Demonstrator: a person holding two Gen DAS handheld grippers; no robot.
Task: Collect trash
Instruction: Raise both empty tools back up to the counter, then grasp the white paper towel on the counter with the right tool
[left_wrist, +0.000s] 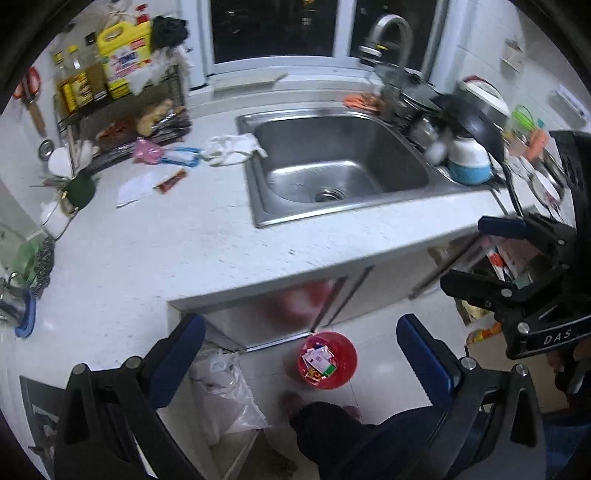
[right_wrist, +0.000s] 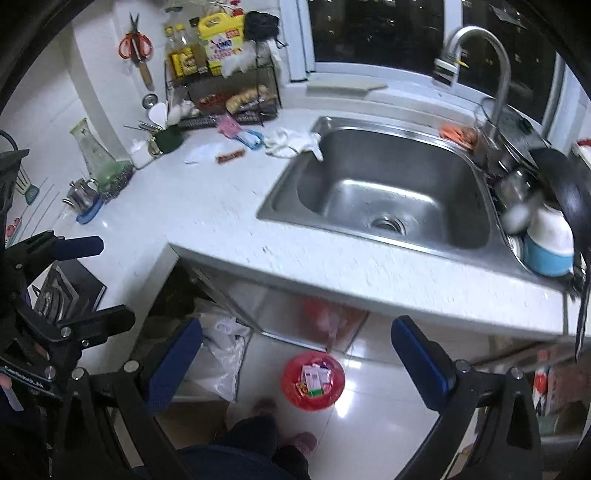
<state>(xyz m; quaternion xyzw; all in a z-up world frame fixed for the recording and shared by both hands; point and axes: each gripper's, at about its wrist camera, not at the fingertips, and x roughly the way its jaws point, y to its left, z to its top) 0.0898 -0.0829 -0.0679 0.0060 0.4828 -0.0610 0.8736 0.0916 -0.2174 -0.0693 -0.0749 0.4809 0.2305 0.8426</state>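
A red bin holding wrappers stands on the floor below the counter; it also shows in the right wrist view. On the white counter lie a red-brown wrapper, a white paper scrap, a pink packet and a blue-white packet. My left gripper is open and empty, above the bin. My right gripper is open and empty, also over the bin; it shows at the right in the left wrist view.
A steel sink sits in the counter with a white cloth at its left rim and dishes at its right. A wire rack with bottles stands at the back left. A white plastic bag is on the floor.
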